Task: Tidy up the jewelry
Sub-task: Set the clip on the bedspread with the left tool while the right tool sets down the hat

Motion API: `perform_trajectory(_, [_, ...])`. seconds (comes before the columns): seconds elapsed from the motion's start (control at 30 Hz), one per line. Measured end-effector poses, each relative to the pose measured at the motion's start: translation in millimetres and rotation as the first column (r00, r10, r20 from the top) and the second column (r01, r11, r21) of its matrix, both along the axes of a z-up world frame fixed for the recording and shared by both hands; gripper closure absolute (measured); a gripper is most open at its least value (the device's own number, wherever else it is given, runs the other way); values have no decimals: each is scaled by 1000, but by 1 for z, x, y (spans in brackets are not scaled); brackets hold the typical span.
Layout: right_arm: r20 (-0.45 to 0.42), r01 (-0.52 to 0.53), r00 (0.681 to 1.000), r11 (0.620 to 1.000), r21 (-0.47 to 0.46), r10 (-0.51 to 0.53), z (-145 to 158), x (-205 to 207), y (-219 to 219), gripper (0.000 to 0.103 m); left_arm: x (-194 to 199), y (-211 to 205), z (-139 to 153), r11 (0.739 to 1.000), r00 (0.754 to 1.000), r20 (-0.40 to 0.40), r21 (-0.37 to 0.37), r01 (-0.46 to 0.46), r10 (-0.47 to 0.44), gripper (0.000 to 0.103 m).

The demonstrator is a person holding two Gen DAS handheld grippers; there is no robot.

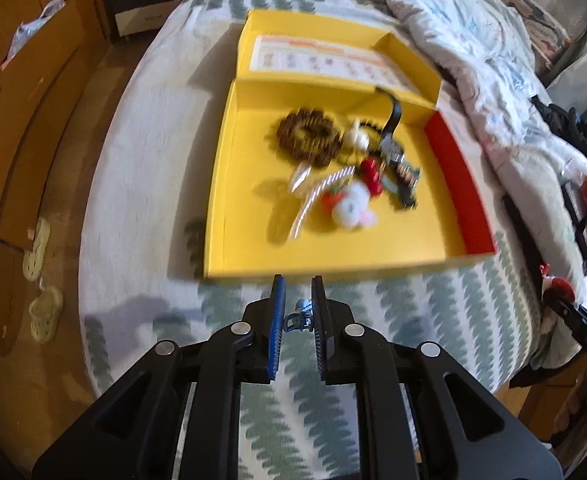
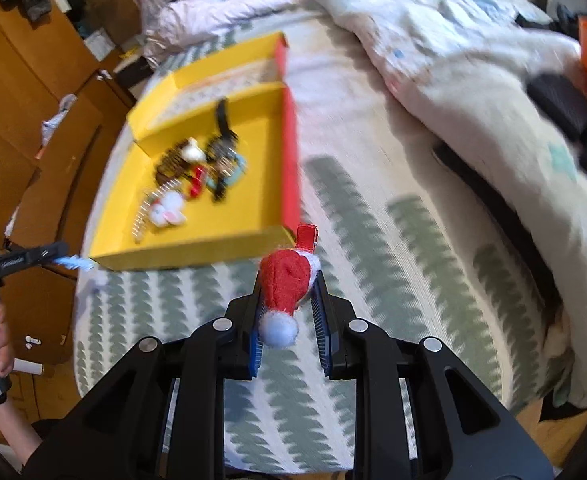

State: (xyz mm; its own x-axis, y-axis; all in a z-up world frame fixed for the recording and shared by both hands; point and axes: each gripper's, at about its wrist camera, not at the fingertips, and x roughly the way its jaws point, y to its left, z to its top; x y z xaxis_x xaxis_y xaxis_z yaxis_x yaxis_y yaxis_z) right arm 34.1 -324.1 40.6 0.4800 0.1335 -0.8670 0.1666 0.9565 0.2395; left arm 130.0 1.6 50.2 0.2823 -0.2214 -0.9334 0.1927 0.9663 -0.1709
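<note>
Light: bright daylight, warm and strongly saturated in both views.
Shadows: soft dark patches fall left of the yellow box (image 1: pixel 253 240) on the bedsheet (image 1: pixel 141 208), so light comes from the right.
Glare: the quilt (image 2: pixel 453 52) washes out pale in the right wrist view.
Blur: motion smear across box contents and sheet pattern; the right wrist view is worse.
Sharpness: near gripper bodies stay crisp.
Distortion: fisheye bending curves the wardrobe (image 1: pixel 21 92); black vignette fills the corners.
</note>
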Motion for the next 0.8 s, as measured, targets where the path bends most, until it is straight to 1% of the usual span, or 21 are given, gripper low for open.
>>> perform_trajectory(0.1, [-32, 12, 999, 1000, 2, -12, -17, -7, -6, 81, -14, 3, -15, 1000, 1000, -27, 1, -8, 8, 89])
perform_trajectory(0.27, [-85, 6, 996, 1000, 4, -6, -38, -9, -5, 81, -25, 6, -41, 998, 997, -72, 55, -19, 23, 89])
perform_trajectory(0.33, [-108, 8, 994, 1000, -8, -9, -47, -8, -5, 81, -27, 9, -52, 998, 995, -97, 65, -26, 32, 89])
perform_trajectory(0.4, [-138, 13, 990, 1000, -25, -16, -56, -6, -5, 81, -27, 12, -64, 995, 993, -110, 95, -38, 48, 89])
perform_trajectory(0.5, [-178, 19, 984, 999, -34, -25, -69, -1, -8, 81, -24, 14, -76, 992, 991, -118, 115, -49, 62, 89])
perform_trajectory(0.63, [-214, 14, 977, 998, -68, -28, -80, 3, -6, 79, -21, 11, -75, 991, 993, -95, 125, -52, 64, 88])
perform_trajectory(0.67, [-214, 15, 976, 996, -86, -33, -81, 4, -5, 79, -20, 10, -73, 991, 994, -84, 125, -54, 64, 82])
perform_trajectory(0.7, [-213, 15, 976, 995, -100, -37, -82, 4, -5, 78, -20, 10, -72, 991, 995, -76, 125, -55, 64, 72])
perform_trajectory(0.73, [-214, 19, 976, 993, -113, -43, -82, 5, -5, 78, -21, 8, -70, 991, 996, -67, 123, -51, 60, 68])
perform_trajectory(0.8, [-210, 27, 976, 993, -114, -51, -82, 5, -6, 78, -20, 6, -69, 990, 996, -63, 129, -47, 56, 66])
